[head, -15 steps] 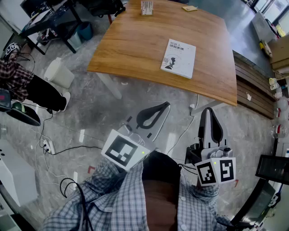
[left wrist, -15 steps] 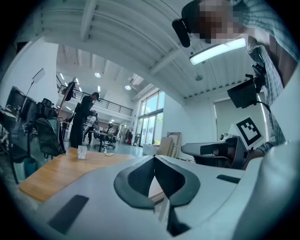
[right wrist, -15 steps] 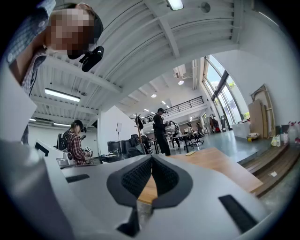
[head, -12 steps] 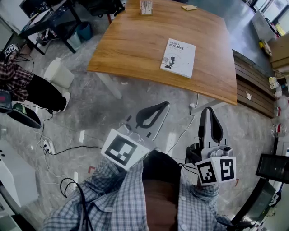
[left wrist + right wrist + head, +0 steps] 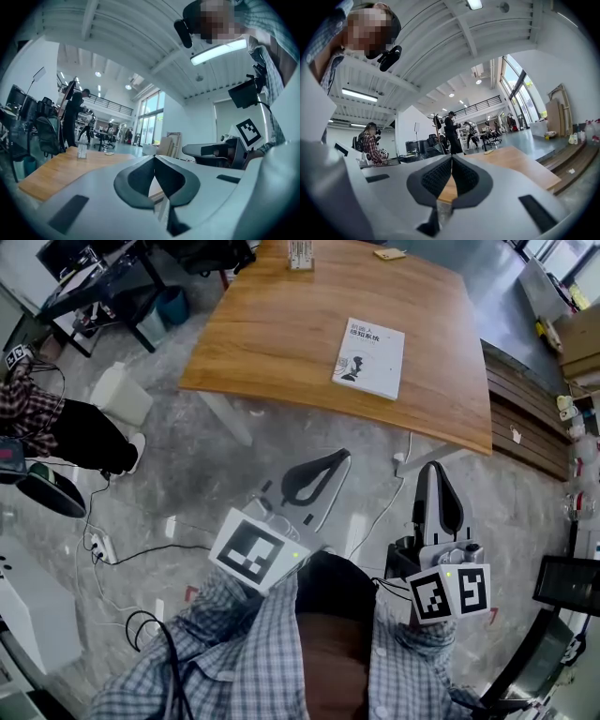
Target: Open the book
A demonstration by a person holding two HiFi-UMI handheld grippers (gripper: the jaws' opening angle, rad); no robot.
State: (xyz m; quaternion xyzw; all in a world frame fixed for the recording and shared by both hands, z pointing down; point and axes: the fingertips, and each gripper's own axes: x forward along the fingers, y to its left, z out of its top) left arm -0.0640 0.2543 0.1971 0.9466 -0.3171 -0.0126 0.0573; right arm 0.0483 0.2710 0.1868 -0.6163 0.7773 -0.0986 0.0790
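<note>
Book shut flat on far surface, likely a light, limp paperback: lift cover at free edge; left gripper, right gripper fingers clenched, empty.

Left gripper, jaws together (tips touching), empty; right gripper likewise
</note>
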